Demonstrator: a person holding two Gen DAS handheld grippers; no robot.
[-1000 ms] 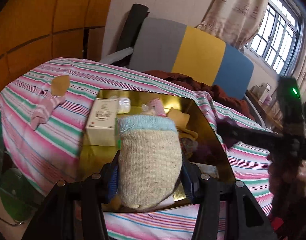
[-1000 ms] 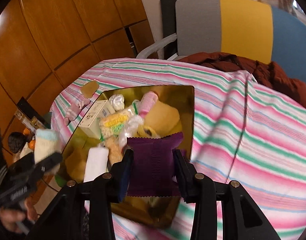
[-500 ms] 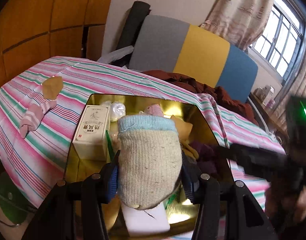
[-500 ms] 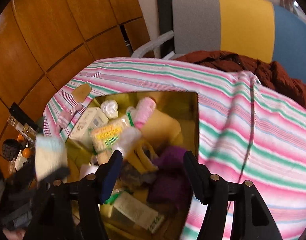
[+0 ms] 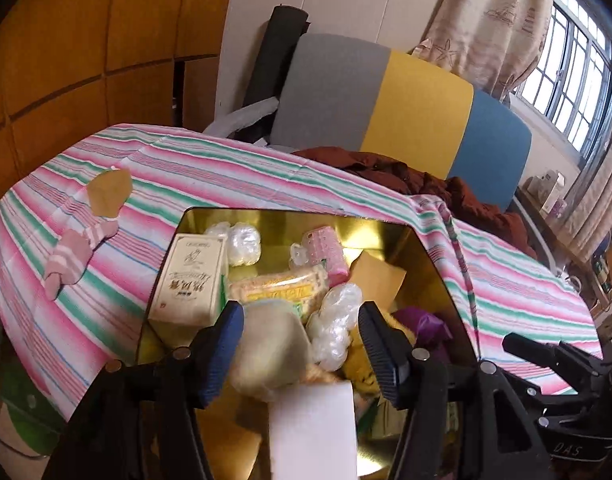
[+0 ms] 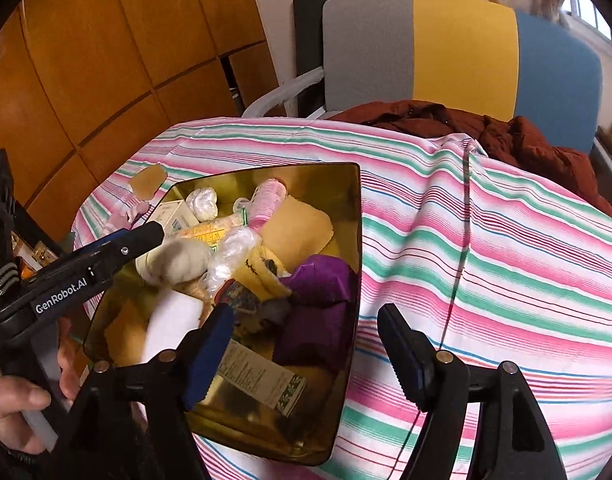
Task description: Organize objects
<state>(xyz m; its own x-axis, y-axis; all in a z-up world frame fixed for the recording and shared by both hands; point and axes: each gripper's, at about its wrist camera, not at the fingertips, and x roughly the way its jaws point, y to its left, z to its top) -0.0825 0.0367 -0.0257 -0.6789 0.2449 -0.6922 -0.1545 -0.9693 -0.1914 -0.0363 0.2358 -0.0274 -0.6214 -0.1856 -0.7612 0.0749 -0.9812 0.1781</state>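
**Sock handling at the tray**

My left gripper [image 5: 300,330] is spread wide; the beige sock [image 5: 272,346] lies loose between its jaws, atop the clutter in the gold tray [image 5: 421,248]. My right gripper [image 6: 302,344] is spread, empty. The sock looks soft, light and compressible: pinch mid-body, never the cuff.

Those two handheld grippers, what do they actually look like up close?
Both are black plastic. The left gripper and right gripper have ribbed blue pads lining the jaws and small silver pins at the joints. The left one's side carries white "GenRobot.AI" lettering. A bare hand holds it.
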